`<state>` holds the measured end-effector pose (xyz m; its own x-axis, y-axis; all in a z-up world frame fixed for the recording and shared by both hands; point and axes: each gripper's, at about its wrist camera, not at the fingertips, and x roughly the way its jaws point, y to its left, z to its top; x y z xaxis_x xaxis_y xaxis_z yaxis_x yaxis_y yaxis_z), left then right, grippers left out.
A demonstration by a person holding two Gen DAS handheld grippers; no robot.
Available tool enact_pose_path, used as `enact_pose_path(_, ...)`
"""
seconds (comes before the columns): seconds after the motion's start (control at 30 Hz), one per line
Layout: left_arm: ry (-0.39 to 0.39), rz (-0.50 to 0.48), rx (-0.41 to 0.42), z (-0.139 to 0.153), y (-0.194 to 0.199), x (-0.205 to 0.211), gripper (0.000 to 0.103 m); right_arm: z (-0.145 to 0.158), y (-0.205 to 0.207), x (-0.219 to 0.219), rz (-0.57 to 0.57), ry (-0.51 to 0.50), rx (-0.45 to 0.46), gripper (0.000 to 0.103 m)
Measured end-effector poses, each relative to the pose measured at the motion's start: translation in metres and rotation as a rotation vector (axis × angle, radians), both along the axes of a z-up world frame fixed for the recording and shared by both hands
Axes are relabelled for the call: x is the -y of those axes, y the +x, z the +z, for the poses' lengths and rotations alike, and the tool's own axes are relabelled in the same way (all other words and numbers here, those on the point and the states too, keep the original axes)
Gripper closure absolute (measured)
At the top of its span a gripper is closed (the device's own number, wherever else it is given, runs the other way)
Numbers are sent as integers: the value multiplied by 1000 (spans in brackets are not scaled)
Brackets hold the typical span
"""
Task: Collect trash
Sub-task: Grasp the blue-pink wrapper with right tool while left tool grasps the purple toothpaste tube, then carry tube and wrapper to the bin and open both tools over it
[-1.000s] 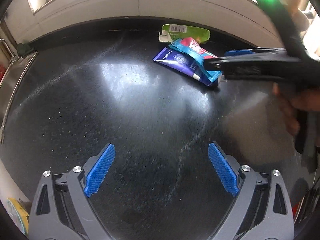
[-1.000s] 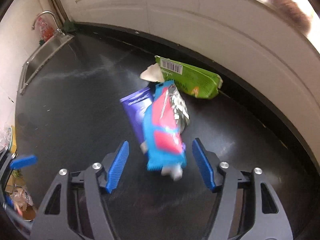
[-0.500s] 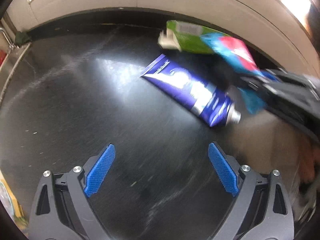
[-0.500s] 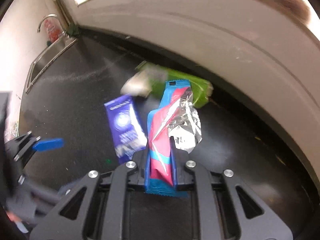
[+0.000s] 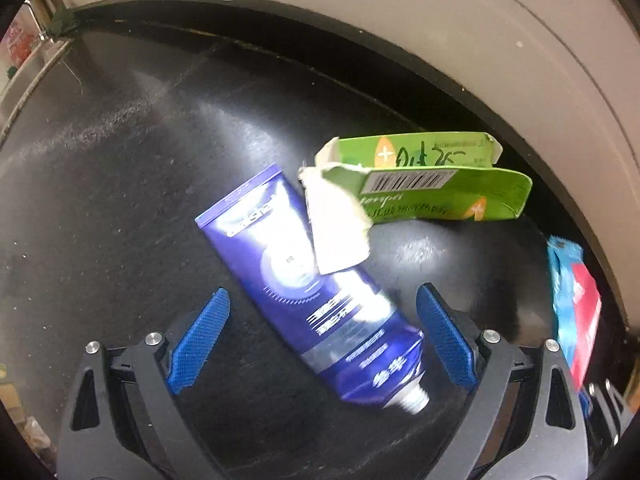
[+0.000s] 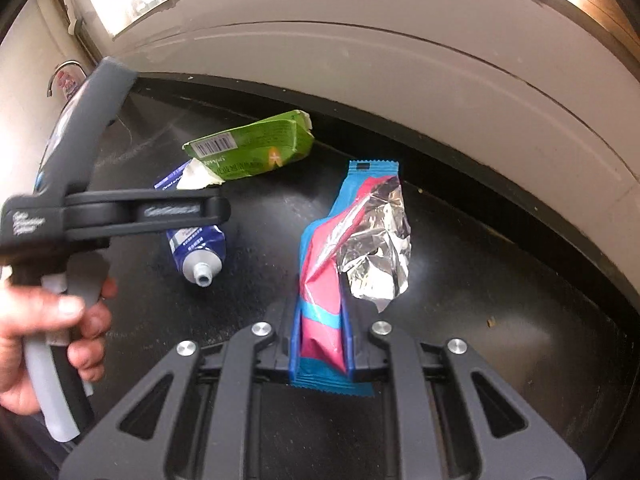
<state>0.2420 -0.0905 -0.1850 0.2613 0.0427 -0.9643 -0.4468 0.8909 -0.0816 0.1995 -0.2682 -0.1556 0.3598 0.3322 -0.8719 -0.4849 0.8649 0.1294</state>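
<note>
the tube (image 5: 320, 304) lies on the counter (image 5: 100, 220) at frame centre of the left wrist view, between the spread pads of the left gripper (image 5: 320, 344); its long axis runs upper left to lower right, skewed across the gap, nozzle by the right pad; the carton (image 5: 432, 184) lies just above; a second ago the tube was far off; the right gripper (image 6: 320, 344), jaws just closed, clamps the wrapper (image 6: 340, 260), lifted clear.

The right hand-held gripper (image 6: 322, 344) clamps a blue-and-pink wrapper (image 6: 340, 264) above the black counter (image 6: 500, 280).
</note>
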Motion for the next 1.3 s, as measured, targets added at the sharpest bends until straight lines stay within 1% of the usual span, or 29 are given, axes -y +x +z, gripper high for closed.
enact_pose_path(0.03,15,1,-3,0,2,2,17,0,-2,1,-5,3,0,86)
enact_pose_path(0.07,45,-9,6,2,3,6,31,1,-3,1,-9,7,0,86)
enact_pose_path(0.1,56,-23,15,4,4,10,34,2,-5,4,-15,11,0,86)
enact_pose_path(0.17,47,-68,31,6,3,16,46,4,-8,10,-24,25,-1,86)
enact_pose_path(0.27,32,-123,33,6,-13,16,51,9,-16,12,-28,38,-5,86)
enact_pose_path(0.33,16,-168,30,7,-23,16,52,10,-23,8,-20,36,-4,86)
enact_pose_path(0.43,-35,-218,20,8,-48,5,52,13,-38,-1,-2,28,0,86)
enact_pose_path(0.47,-60,-238,24,10,-59,-1,52,13,-41,-5,3,27,1,86)
enact_pose_path(0.5,-64,-259,31,12,-67,-5,52,14,-48,-9,8,24,2,86)
enact_pose_path(0.57,-27,-313,55,22,-85,-12,52,17,-59,-14,18,23,3,86)
enact_pose_path(0.6,-24,-333,69,27,-94,-16,52,20,-66,-18,23,26,3,86)
enact_pose_path(0.67,4,-367,98,38,-111,-24,52,22,-78,-25,36,25,9,86)
enact_pose_path(0.73,37,-386,122,47,-122,-23,52,27,-92,-37,56,20,18,86)
enact_pose_path(0.77,50,-392,134,51,-134,-27,52,29,-97,-40,61,20,19,86)
enact_pose_path(0.83,58,-392,153,58,-149,-32,52,34,-110,-51,72,22,27,86)
enact_pose_path(1.0,69,-375,184,63,-167,-54,51,47,-133,-86,106,17,55,86)
enact_pose_path(1.17,78,-349,208,74,-201,-87,51,62,-151,-122,151,14,81,86)
enact_pose_path(1.3,100,-301,233,90,-231,-121,51,76,-166,-172,219,23,101,86)
